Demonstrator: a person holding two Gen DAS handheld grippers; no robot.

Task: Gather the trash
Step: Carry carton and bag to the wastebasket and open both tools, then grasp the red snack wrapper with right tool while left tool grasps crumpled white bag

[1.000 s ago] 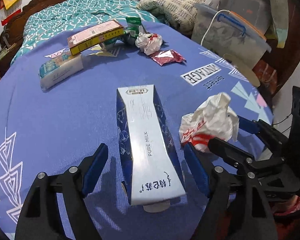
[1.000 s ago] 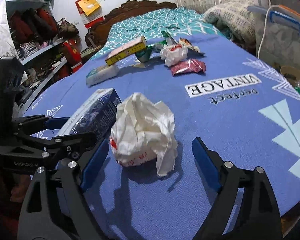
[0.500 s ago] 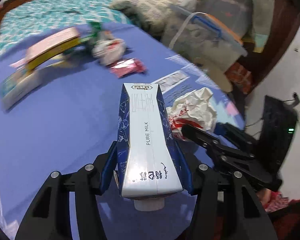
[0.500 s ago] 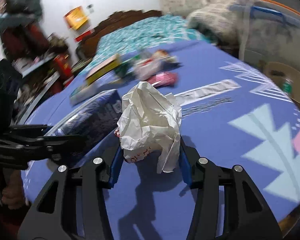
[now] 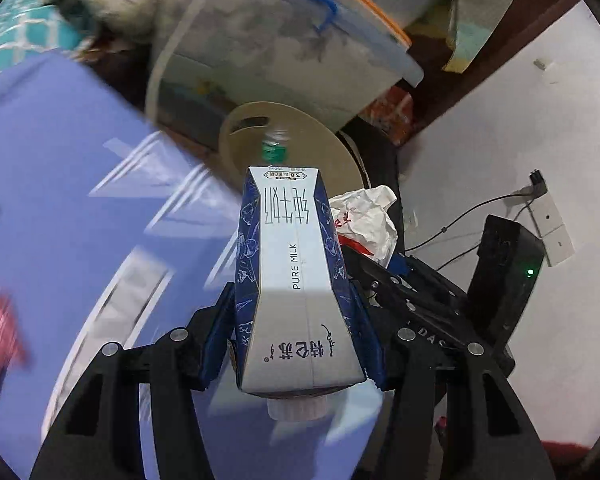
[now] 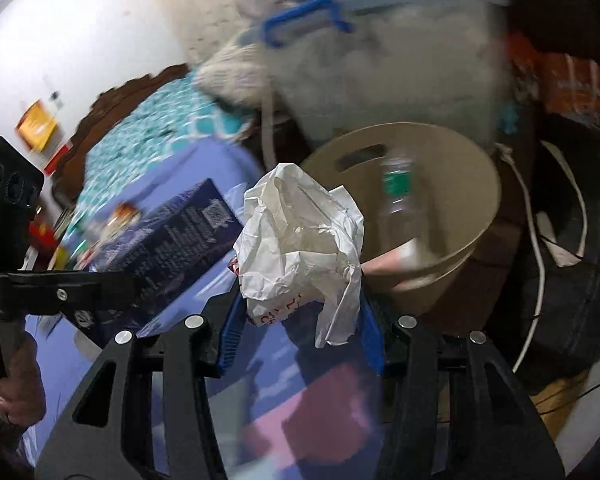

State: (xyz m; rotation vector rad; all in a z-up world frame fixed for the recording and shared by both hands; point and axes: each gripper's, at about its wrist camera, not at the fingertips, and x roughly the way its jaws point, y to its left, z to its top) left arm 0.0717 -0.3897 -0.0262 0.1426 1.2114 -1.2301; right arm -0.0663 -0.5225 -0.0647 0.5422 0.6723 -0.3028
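Note:
My left gripper is shut on a blue and white milk carton and holds it in the air over the edge of the purple-covered table. My right gripper is shut on a crumpled white plastic bag, also lifted; the bag shows in the left wrist view just right of the carton. A tan round trash bin stands on the floor beyond the table edge, with a plastic bottle inside. The bin also shows in the left wrist view. The carton shows in the right wrist view.
A large clear storage box with a blue handle stands behind the bin. A red wrapper lies blurred on the table at left. White cables and dark items lie on the floor to the right. A bed lies behind.
Both grippers closed on their items, lifted them off the table and swung right, toward the tan bin beside the table.

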